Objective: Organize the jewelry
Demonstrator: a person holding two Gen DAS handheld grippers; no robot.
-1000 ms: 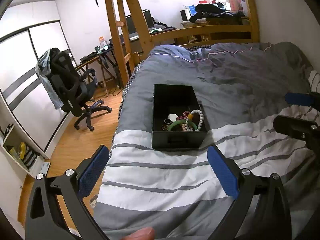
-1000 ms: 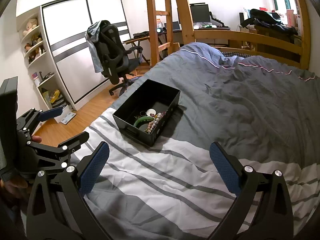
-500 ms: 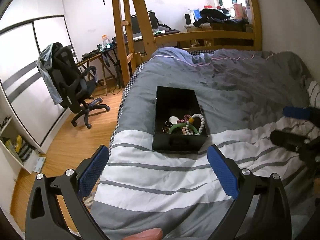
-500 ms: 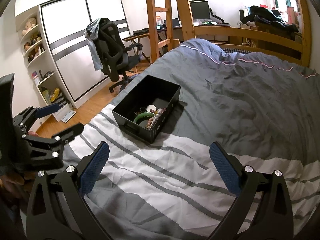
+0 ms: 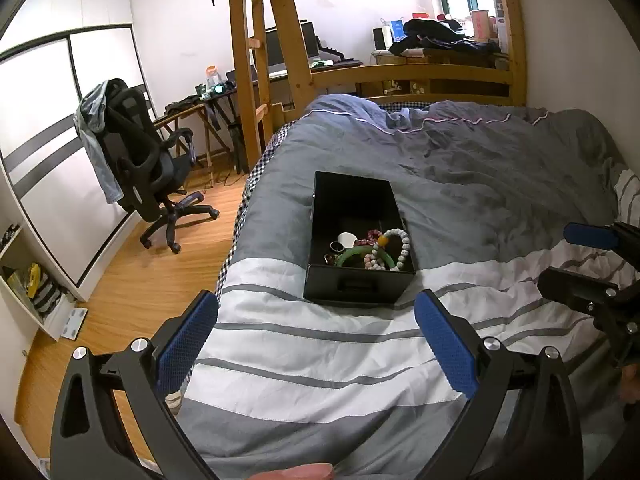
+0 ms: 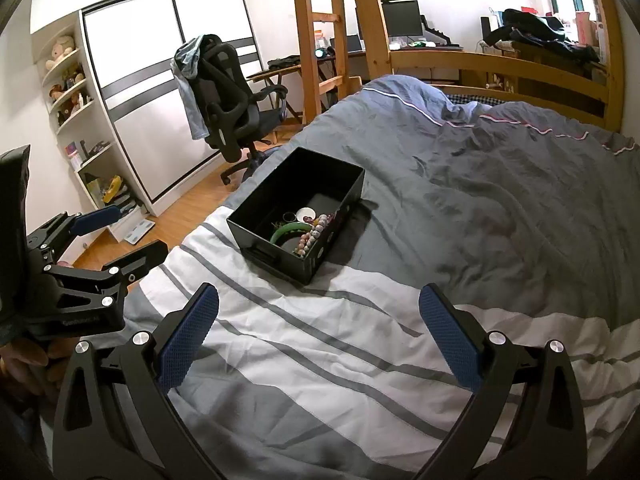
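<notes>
Left wrist view: jewelry lies heaped at the near end of a black box on the bed, presumably gathered for sorting. Left hand-held gripper and right hand-held gripper hover wide apart, empty, short of it.

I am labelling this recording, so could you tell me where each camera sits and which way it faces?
Left wrist: on the left gripper, looking along the bed at the black box straight ahead; the right gripper shows at right, a fingertip at bottom.
Right wrist: on the right gripper, facing the black box from its right; the left gripper and a hand show at left.
Shared: box, striped duvet, office chair.
</notes>
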